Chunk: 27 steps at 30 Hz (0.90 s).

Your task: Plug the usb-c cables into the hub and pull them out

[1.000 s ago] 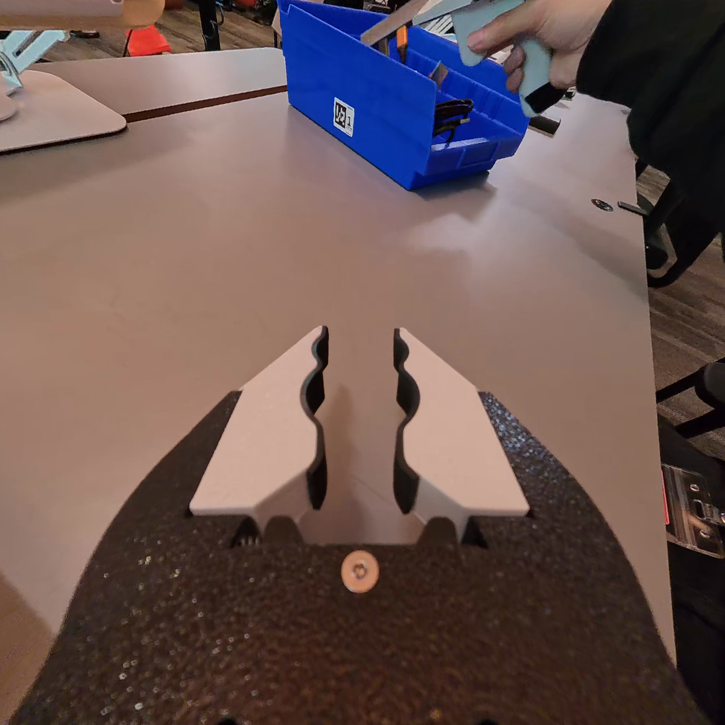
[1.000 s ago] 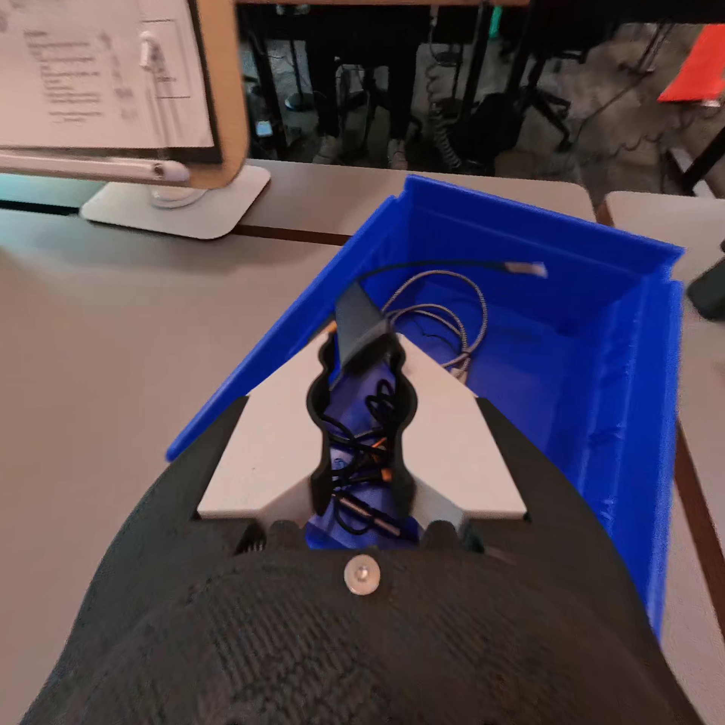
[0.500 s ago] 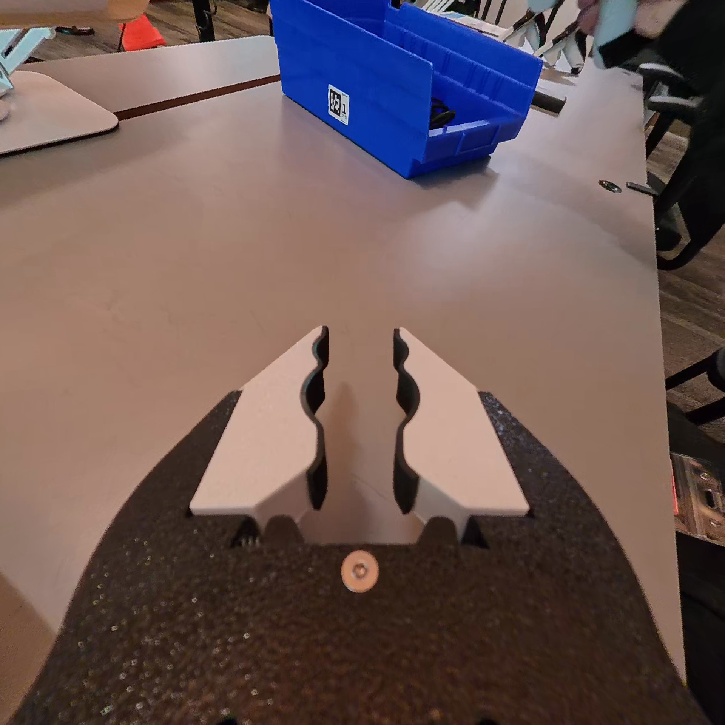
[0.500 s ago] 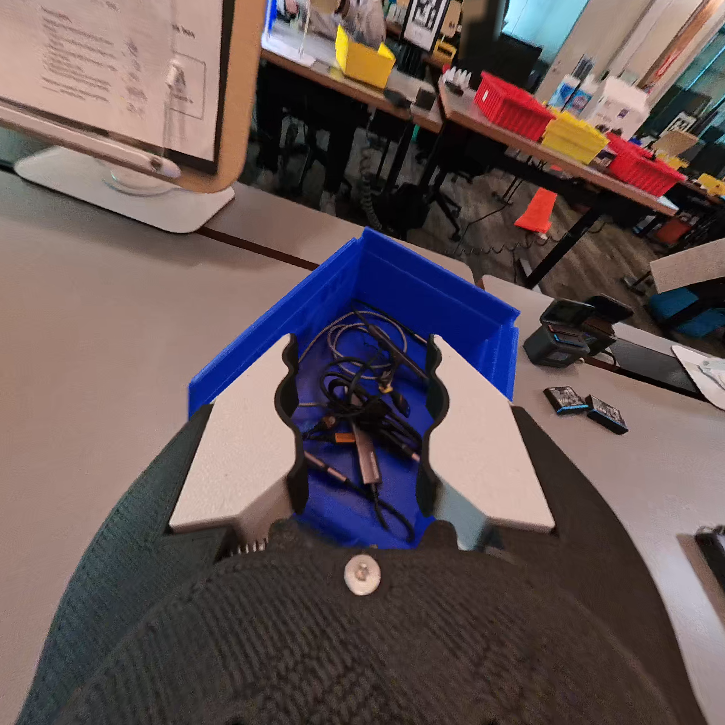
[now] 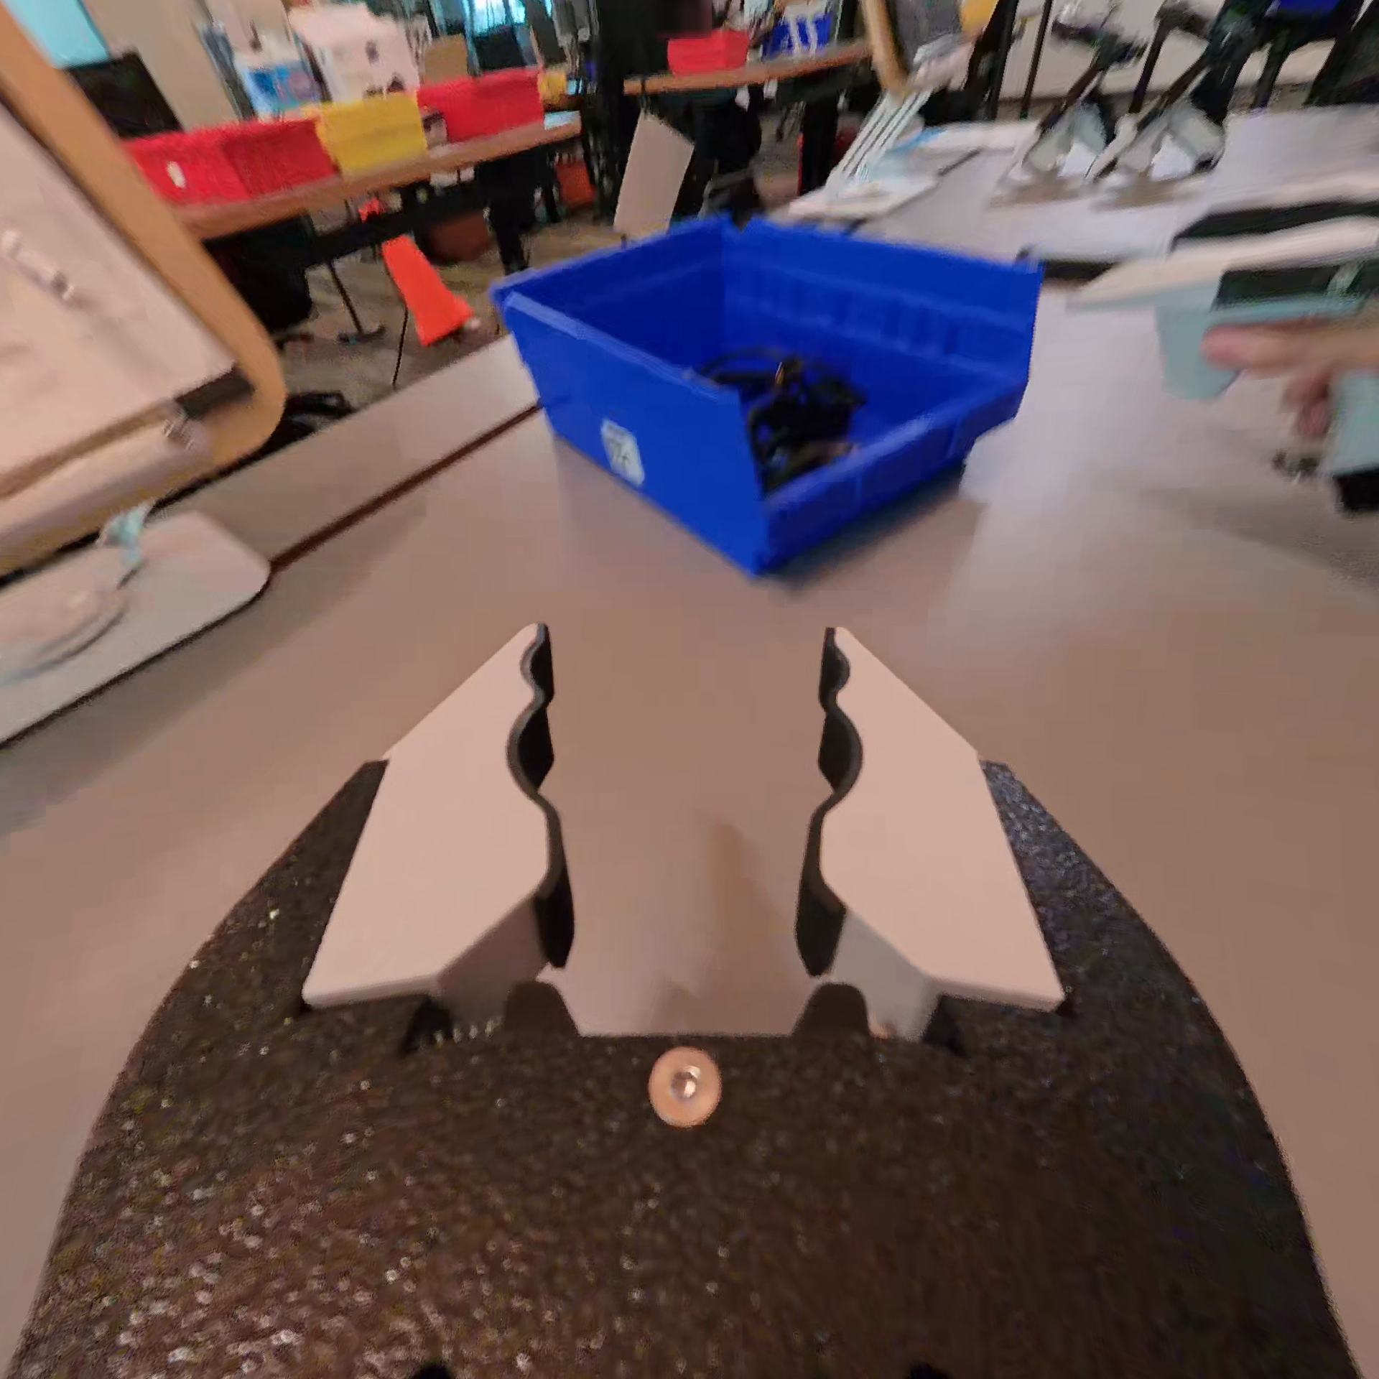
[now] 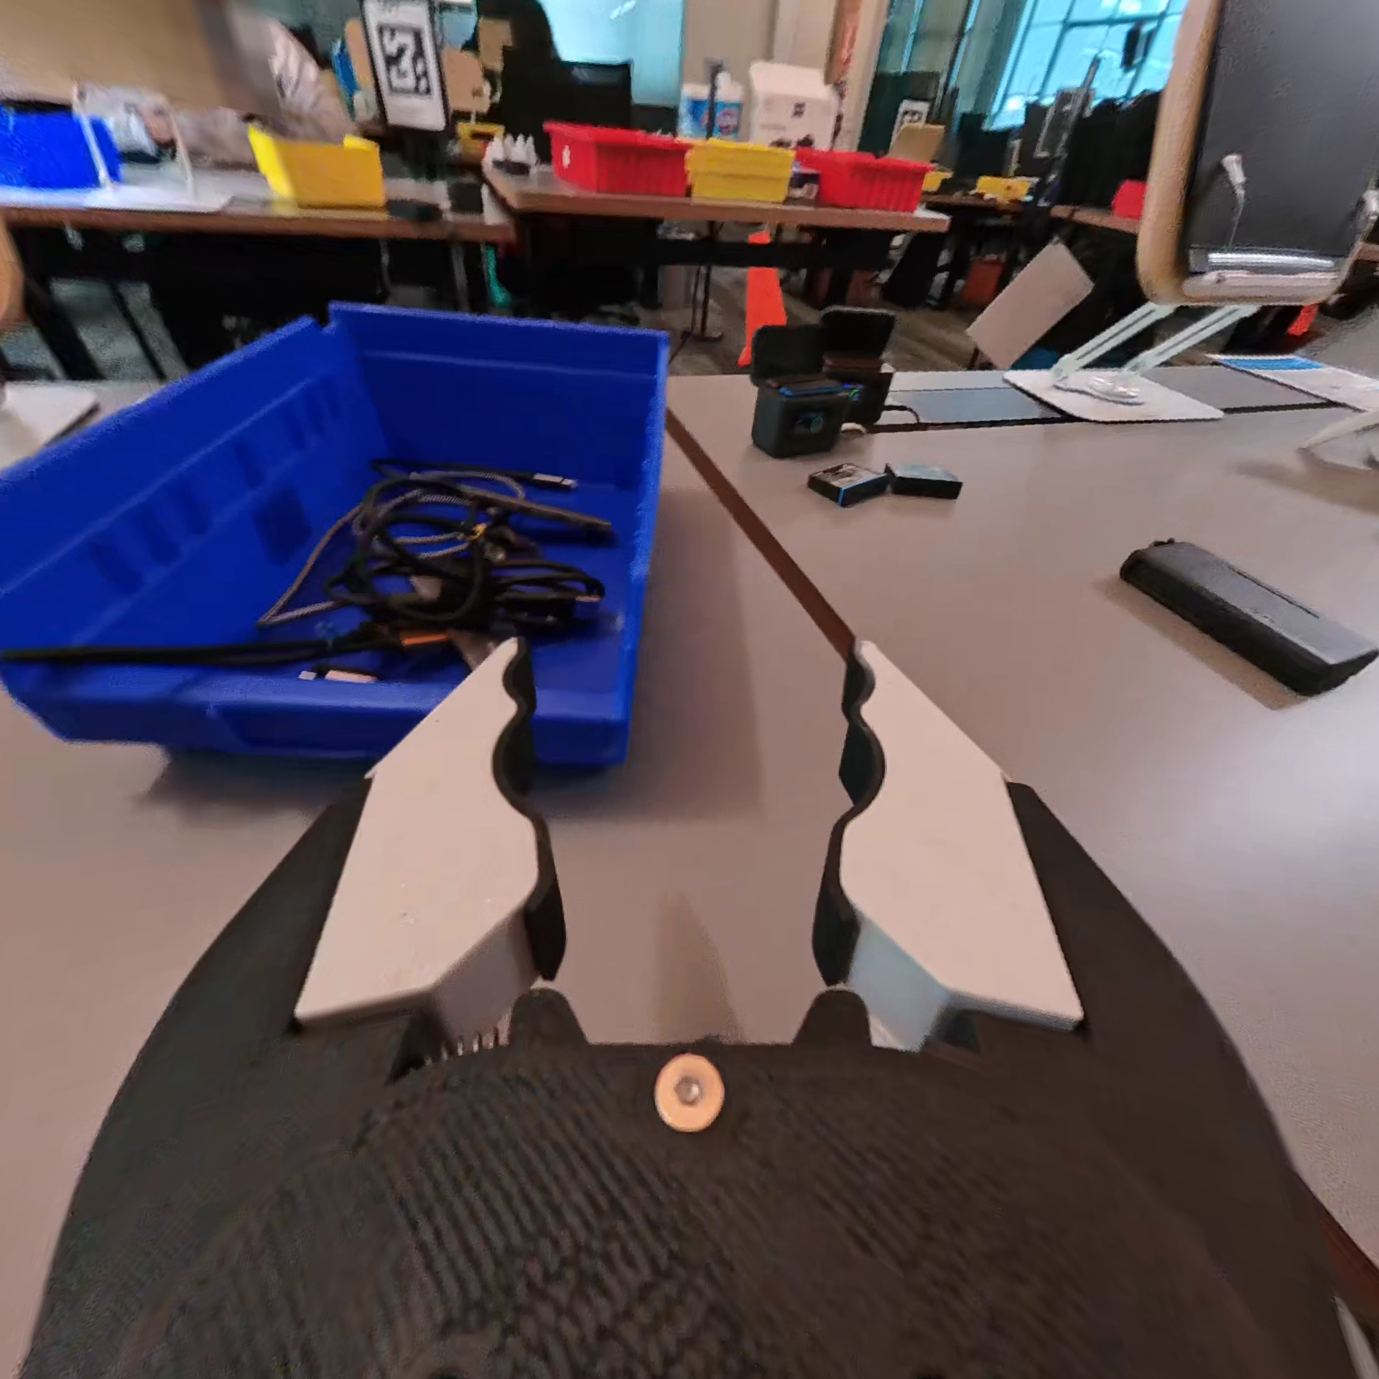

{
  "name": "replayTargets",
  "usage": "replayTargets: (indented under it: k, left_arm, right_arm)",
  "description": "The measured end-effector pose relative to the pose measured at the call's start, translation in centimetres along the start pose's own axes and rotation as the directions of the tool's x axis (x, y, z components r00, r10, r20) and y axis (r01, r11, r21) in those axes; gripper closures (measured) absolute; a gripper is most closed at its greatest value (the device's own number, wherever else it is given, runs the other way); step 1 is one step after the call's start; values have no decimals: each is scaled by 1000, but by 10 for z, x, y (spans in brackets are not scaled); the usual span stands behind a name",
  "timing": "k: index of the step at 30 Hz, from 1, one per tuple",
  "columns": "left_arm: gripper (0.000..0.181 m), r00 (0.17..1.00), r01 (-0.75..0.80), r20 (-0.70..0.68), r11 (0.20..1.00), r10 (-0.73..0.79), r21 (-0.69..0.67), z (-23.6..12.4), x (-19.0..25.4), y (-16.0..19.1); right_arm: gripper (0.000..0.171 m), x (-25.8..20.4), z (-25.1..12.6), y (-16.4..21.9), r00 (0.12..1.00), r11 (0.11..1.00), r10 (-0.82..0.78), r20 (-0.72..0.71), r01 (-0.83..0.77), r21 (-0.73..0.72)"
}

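Observation:
A blue bin [image 6: 186,507] on the grey table holds a tangle of black cables [image 6: 448,567] and a grey hub [image 6: 477,645] near its front wall. The bin also shows in the left wrist view [image 5: 657,418] with the cables [image 5: 798,418] inside. My right gripper [image 6: 686,653] is open and empty, low over the table just right of the bin's front corner. My left gripper [image 5: 683,634] is open and empty over bare table, well short of the bin. The right gripper's pale handle [image 5: 1224,328], held by a hand, appears blurred at the right of the left wrist view.
A long black case [image 6: 1246,612], two small batteries [image 6: 880,481] and a black camera case [image 6: 813,395] lie on the table to the right. A monitor on a stand [image 6: 1261,149] is at far right, another [image 5: 112,313] at left. Tables with red and yellow bins stand behind.
My right gripper let go of the hub in the bin, opened, and pulled back and right, out of the bin. My left gripper opened wider and tilted up toward the bin.

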<state>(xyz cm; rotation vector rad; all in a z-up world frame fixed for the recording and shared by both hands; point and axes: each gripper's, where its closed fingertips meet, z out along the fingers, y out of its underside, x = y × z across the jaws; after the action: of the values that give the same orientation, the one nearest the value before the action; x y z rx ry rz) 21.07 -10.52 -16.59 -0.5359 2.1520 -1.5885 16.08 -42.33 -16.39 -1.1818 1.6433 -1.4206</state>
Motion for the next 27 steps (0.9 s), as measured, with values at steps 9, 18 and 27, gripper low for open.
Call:
replayTargets:
  k: [9,18,27]
  left_arm:
    - [127,993,94,78,995,-91,-42,150,18,-34]
    - [171,978,40,208,995,-20,-90,153,-2,-17]
    - [175,922,112,378,992,-84,-52,-14,-61,34]
  right_arm:
    - [122,-13,48,13,992,999,45,114,-42,-24]
    - [169,-42,49,11,987,998,45,152,-39,-38]
    - [167,-196,-50,21,947,989,-145,285,144,24]
